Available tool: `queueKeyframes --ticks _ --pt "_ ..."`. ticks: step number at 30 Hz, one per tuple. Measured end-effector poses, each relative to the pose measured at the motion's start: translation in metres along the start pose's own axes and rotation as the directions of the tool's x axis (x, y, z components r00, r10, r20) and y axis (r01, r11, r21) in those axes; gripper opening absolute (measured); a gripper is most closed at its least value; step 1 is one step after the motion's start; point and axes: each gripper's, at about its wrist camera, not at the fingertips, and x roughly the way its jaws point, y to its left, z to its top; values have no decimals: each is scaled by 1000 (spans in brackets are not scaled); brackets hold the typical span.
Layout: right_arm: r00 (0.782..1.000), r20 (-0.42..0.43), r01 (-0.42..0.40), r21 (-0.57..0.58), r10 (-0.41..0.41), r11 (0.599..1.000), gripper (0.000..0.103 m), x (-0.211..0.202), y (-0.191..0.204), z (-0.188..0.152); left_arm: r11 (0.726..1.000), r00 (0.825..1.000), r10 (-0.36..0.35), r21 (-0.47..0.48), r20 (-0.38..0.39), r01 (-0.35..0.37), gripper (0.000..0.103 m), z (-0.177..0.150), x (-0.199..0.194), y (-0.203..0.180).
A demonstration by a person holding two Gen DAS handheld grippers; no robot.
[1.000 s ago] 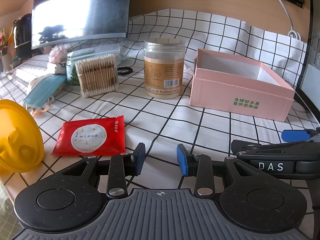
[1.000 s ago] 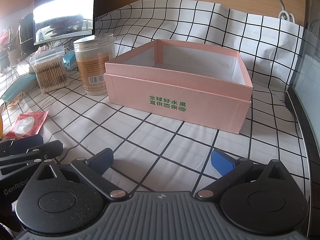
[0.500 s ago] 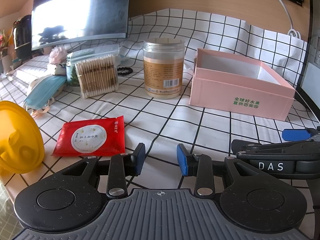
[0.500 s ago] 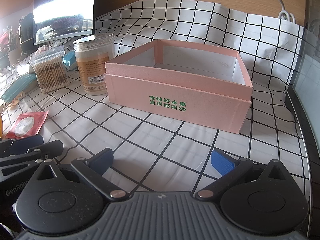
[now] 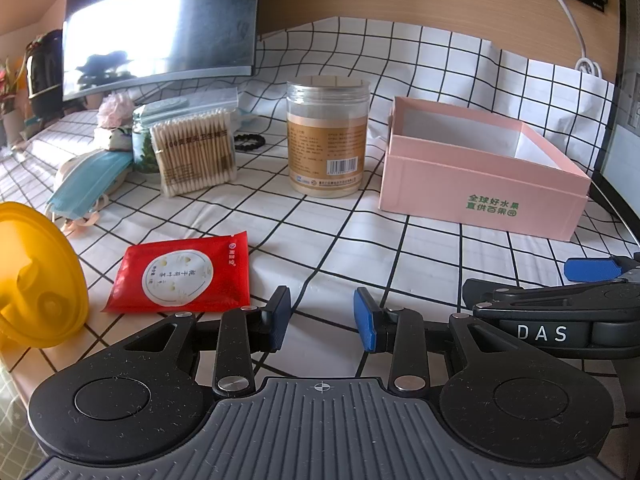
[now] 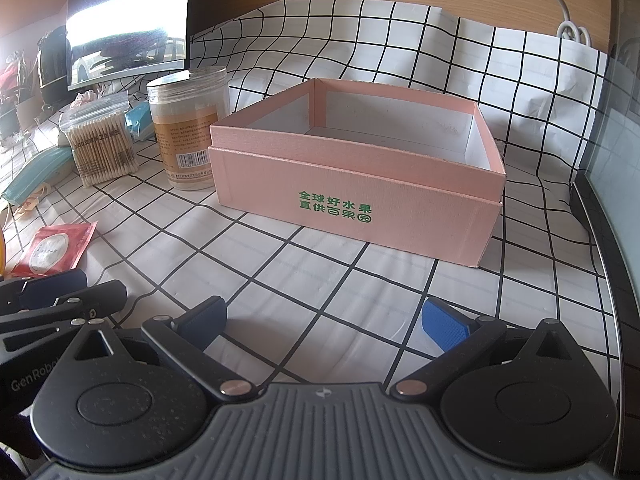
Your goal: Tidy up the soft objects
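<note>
Both grippers idle above gridded white cloth (image 5: 420,248).
Left gripper (image 5: 322,316) jaws part-spread, right gripper (image 6: 324,322) wide, nothing pinched; empty pink cardboard box (image 6: 360,200) ahead.

Place: a lived-in home, looks like a desk corner in a bedroom or study.
Counter (image 5: 420,248): spread with a white cloth in black grid lines, creased and running up the wall behind.
Screen: a big dark monitor (image 5: 160,28) at the back, catching window glare.
Wall: wood-look panel with a white cable (image 5: 568,12) hanging down.
Toiletries: a bag of cotton swabs (image 5: 194,150), a blue face mask (image 5: 90,184), a black hair tie (image 5: 250,142), a red wet-wipe sachet (image 5: 180,274).
Household bits: clear plastic jar (image 5: 327,136), pink fruit gift box (image 6: 360,172) with green print, open-topped.
</note>
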Motion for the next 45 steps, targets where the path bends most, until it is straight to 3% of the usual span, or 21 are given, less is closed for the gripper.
queueKeyframes --ticks 8,12,16,17,20,21,23,25,26,28,30,34,37,39,40,42,45 --pt "1000 1 -5 6 5 1000 103 -2 -2 -4 1000 999 -9 21 -32 10 39 4 0 -1" --pt "993 -116 -12 2 12 1000 103 1 -3 8 998 992 -62 -24 -107 60 32 15 1 11" --pt "973 -229 8 12 -5 1000 103 7 -1 22 991 976 -126 -59 -179 117 30 23 2 20" --pt "970 -244 7 8 -4 1000 103 7 -1 23 989 970 -143 -49 -197 136 26 25 2 21" --pt "959 -284 -8 -2 7 1000 103 10 -2 26 976 945 -216 -82 -247 202 22 30 1 33" --pt "958 -287 -10 -4 8 1000 103 10 -2 27 966 937 -255 -118 -240 232 22 34 -4 42" --pt "957 -289 -14 -9 11 1000 103 8 -1 25 960 947 -269 -132 -175 248 22 43 -25 57" --pt "962 -274 -19 -13 15 1000 103 6 -2 23 977 978 -197 -100 -71 189 24 54 -57 78" --pt "965 -263 -19 -13 15 1000 103 5 -2 21 988 992 -125 -91 -8 124 25 59 -73 91" --pt "971 -239 -22 -17 17 1000 103 2 -2 18 994 998 2 -109 68 5 25 65 -93 116" --pt "976 -217 -25 -21 20 999 103 1 -2 15 980 992 102 -180 77 -87 25 67 -101 148" --pt "976 -216 -29 -25 23 999 103 2 -2 16 940 991 129 -317 -20 -129 25 53 -91 197" --pt "971 -239 -41 -32 32 999 100 -1 2 21 952 994 81 -292 -68 -98 27 44 -79 199" --pt "981 -186 -69 -67 56 995 97 -14 13 26 961 996 58 -264 -70 -75 30 38 -75 193" --pt "987 -145 -81 -106 65 991 97 -24 24 30 963 994 76 -252 -74 -93 30 36 -73 192" --pt "993 -91 -96 -182 80 979 97 -37 44 34 965 988 136 -217 -71 -148 44 33 -71 190" --pt "991 -63 -130 -253 117 959 97 -44 72 38 966 983 175 -182 -63 -184 51 34 -74 192"
